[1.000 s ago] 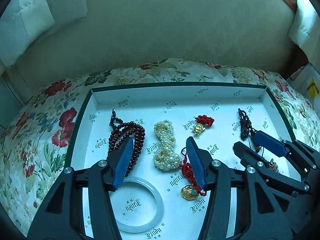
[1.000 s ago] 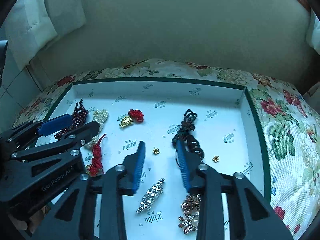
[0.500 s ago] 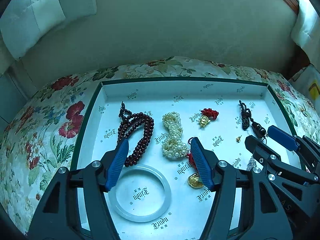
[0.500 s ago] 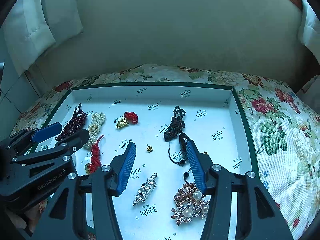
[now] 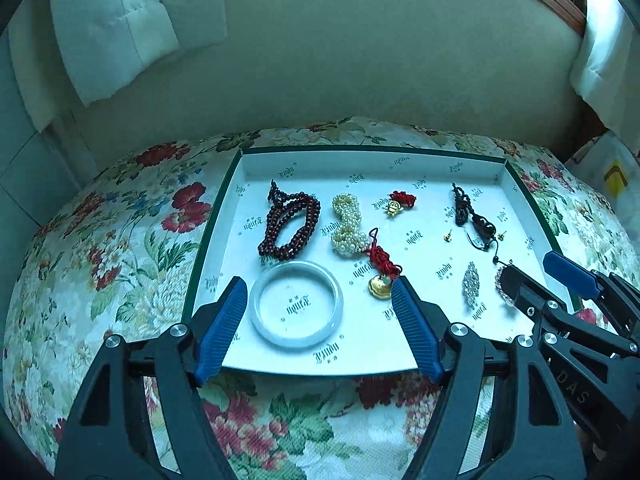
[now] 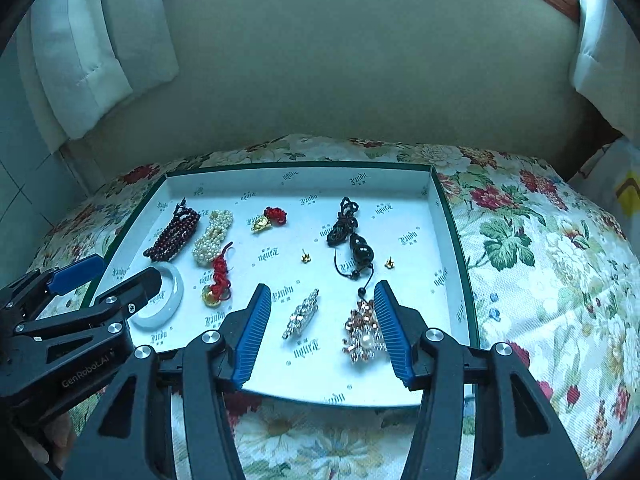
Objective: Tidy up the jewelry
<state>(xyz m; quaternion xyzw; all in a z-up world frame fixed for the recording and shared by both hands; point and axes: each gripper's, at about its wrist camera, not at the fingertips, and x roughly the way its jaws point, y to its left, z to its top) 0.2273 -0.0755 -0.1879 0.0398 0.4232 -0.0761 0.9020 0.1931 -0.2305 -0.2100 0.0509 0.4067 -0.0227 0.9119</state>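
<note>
**Inspector:** State of your claws, and where is the jewelry?

**Operator:** My left gripper point(image 5: 318, 300) has just been widening its jaws; they stand apart with nothing pinched, the jade-white bangle point(image 5: 297, 305) lying below and between them. My right gripper point(image 6: 322, 306) has also just been spreading, empty, over the crystal brooch point(image 6: 301, 314). All pieces lie inside the white tray point(image 6: 440, 216) on the floral cloth point(image 6: 540, 264).

**Inspector:** Handling assessment?

**Operator:** The bangle looks rigid, smooth and breakable; I judge it slippery, so I would pinch across its rim and lift low. The dark red beads point(image 5: 290, 220) and the pearl strand point(image 5: 349, 224) are limp; take them at a bunched middle or they will trail. The pearl flower brooch point(image 6: 363, 336) seems delicate; grip its edges lightly. The gold studs point(image 6: 306, 257) are tiny and likely to slip.
</note>
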